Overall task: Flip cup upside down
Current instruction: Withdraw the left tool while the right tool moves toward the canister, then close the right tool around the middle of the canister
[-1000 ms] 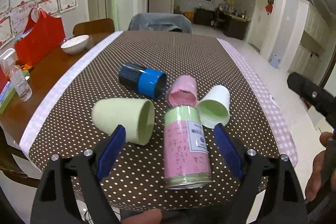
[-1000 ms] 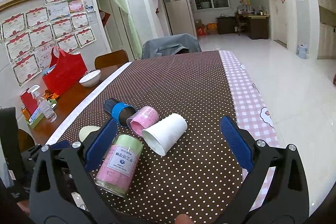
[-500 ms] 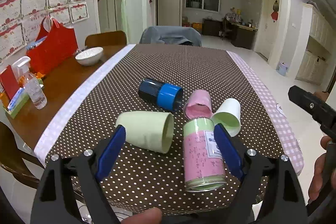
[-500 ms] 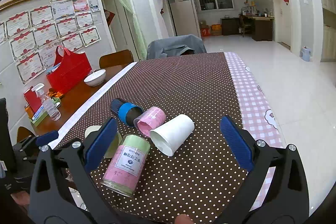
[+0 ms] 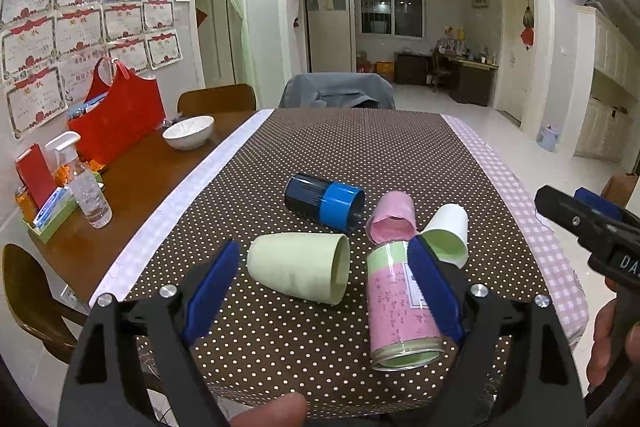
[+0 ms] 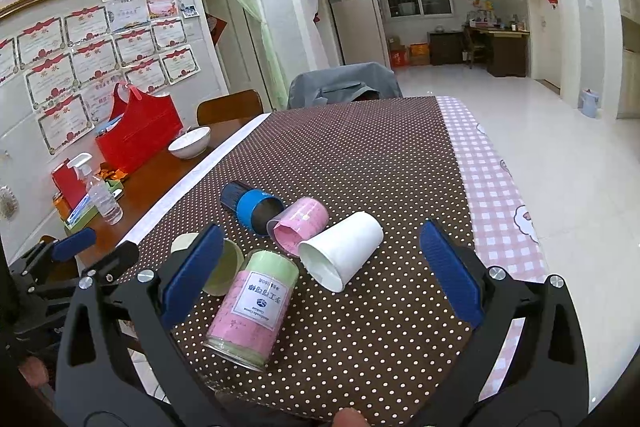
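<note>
Several cups lie on their sides near the front edge of the dotted brown tablecloth (image 5: 360, 147): a pale green cup (image 5: 296, 267), a blue and black cup (image 5: 324, 201), a pink cup (image 5: 392, 217), a white paper cup (image 5: 448, 231) and a pink and green tin (image 5: 400, 303). My left gripper (image 5: 324, 287) is open, above and short of the pale green cup. My right gripper (image 6: 320, 275) is open and empty, held over the tin (image 6: 252, 307) and white cup (image 6: 344, 255). The right gripper also shows at the right in the left wrist view (image 5: 588, 227).
The bare wooden part of the table (image 5: 132, 183) on the left holds a white bowl (image 5: 188, 133), a red bag (image 5: 116, 119), a spray bottle (image 5: 86, 187) and small boxes. Chairs (image 5: 336, 91) stand at the far end. The pink checked cloth edge (image 6: 492, 183) runs along the right.
Both grippers have drawn back and risen a little; the cups sit lower and smaller in view. In the left wrist view the cups have shifted right. No cup has moved on the table.
</note>
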Demonstrator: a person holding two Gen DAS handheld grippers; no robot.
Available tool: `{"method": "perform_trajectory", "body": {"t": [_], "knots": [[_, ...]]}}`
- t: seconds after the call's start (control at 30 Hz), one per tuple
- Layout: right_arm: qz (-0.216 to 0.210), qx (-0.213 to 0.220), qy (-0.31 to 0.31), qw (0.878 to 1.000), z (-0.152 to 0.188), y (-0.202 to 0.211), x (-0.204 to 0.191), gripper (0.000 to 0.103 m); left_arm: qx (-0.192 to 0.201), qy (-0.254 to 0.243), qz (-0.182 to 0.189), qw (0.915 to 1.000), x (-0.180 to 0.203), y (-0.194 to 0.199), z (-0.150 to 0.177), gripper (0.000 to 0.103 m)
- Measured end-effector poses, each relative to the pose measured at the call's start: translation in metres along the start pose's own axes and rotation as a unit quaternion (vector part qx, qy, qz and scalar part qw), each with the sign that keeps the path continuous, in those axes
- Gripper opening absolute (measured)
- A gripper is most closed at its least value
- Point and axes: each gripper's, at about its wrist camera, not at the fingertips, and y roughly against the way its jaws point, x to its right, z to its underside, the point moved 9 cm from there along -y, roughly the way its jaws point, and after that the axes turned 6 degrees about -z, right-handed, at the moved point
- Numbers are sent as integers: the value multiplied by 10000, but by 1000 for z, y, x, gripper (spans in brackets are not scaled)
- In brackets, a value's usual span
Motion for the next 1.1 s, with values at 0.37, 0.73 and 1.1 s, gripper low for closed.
{"method": "perform_trajectory", "body": {"t": [0.37,0.73,1.1], "knots": [[-81,-200,83,9997,10,-8,-12,97,114,11,-134,9998,-9,5,0,84],[-56,-403,185,9990,16,-21,-19,97,138,109,-225,9996,-26,-1,2,84],[-349,-1038,130,9939,32,-57,-32,97,-5,215,-330,9992,-43,-21,9,84]]}}
